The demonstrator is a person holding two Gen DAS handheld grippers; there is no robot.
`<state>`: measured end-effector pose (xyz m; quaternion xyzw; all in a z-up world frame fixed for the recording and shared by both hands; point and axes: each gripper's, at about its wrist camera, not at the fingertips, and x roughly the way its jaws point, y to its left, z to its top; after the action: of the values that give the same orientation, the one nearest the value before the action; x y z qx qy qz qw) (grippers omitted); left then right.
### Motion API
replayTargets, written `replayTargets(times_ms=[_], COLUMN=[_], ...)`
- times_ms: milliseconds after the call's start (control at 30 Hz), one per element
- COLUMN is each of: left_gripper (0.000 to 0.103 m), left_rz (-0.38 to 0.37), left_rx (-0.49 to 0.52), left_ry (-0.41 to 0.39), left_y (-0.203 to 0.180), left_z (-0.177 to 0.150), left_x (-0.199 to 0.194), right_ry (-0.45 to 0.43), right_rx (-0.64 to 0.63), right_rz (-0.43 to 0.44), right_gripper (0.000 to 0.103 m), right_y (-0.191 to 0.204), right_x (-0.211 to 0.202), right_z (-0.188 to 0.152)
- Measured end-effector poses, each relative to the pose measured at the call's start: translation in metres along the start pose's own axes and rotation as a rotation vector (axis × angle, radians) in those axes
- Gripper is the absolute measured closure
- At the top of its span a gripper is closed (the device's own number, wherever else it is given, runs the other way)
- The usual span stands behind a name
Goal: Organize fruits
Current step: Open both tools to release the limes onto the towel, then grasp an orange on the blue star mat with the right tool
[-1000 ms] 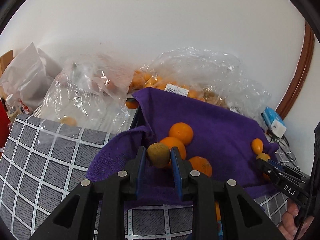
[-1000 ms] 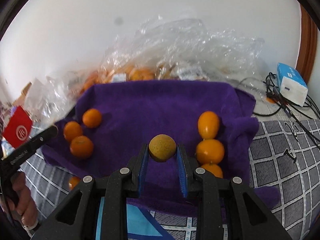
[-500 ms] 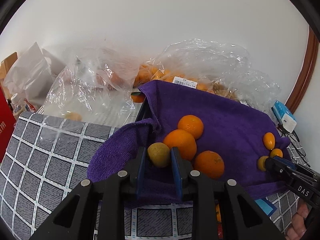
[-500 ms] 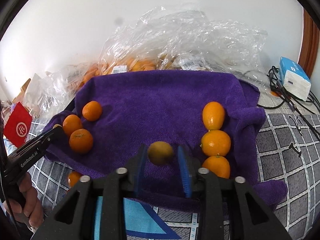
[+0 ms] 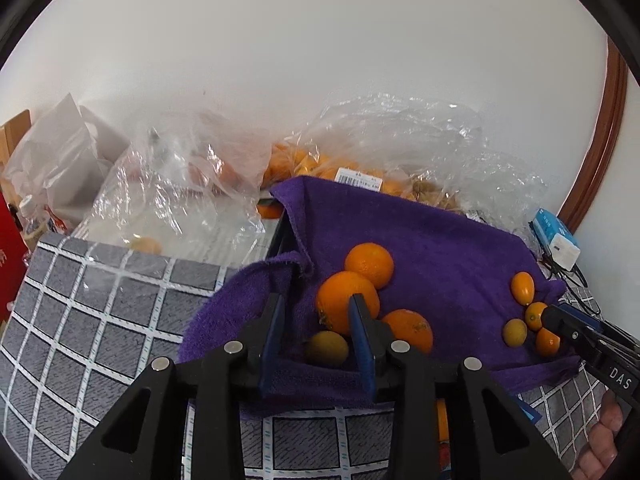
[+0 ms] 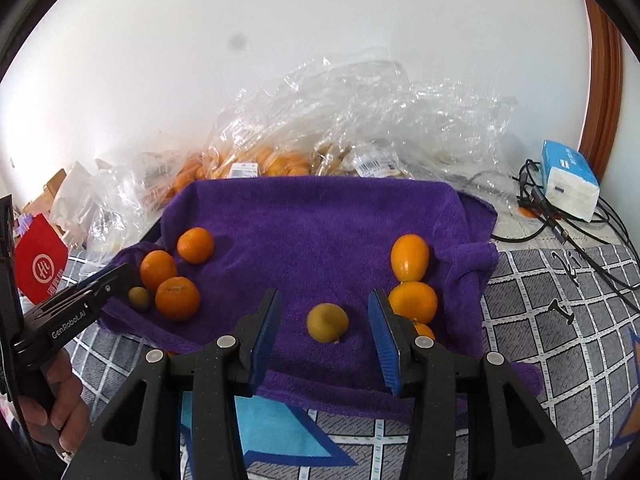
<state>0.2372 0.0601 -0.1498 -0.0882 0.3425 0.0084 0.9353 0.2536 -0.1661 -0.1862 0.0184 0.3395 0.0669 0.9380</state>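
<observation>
1. A purple towel (image 6: 320, 232) is spread over a grey checked tablecloth (image 6: 560, 320), and the fruits are laid on it in two groups.
2. The right gripper (image 6: 324, 320) is seen released: its jaws have just been opening, and a yellow-green fruit (image 6: 327, 322) lies on the towel between the blue pads (image 6: 268, 328), touched by neither.
3. Just to the right of that fruit, three orange kumquats (image 6: 412, 302) are lined up front to back, the nearest partly hidden behind the right finger.
4. The left gripper (image 5: 316, 336) is likewise seen slackened, its jaws having just been opening; a small greenish fruit (image 5: 327, 349) rests on the towel between the fingers, close to the right-hand one, and whether it is touched cannot be told.
5. Three oranges (image 5: 347, 307) are clustered just behind that greenish fruit, at the left end of the towel.
6. Clear plastic bags (image 6: 340, 120) holding more orange fruit are piled against the white wall behind the towel.
7. A blue and white tissue pack (image 6: 570, 184) is set among black cables at the far right.
</observation>
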Motion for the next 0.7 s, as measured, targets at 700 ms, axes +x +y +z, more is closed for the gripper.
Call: replayTargets(times_ms=[700], left_gripper=[0.065], left_rz=[0.09], left_rx=[-0.002], left_ry=[0.048], left_y=[0.053], left_z=[-0.029], left_x=[-0.066], right_ry=[0.085], right_rx=[-0.167], right_rz=[0.177], right_gripper=[0.061], right_y=[0.078], right_x=[-0.015], right_z=[-0.023])
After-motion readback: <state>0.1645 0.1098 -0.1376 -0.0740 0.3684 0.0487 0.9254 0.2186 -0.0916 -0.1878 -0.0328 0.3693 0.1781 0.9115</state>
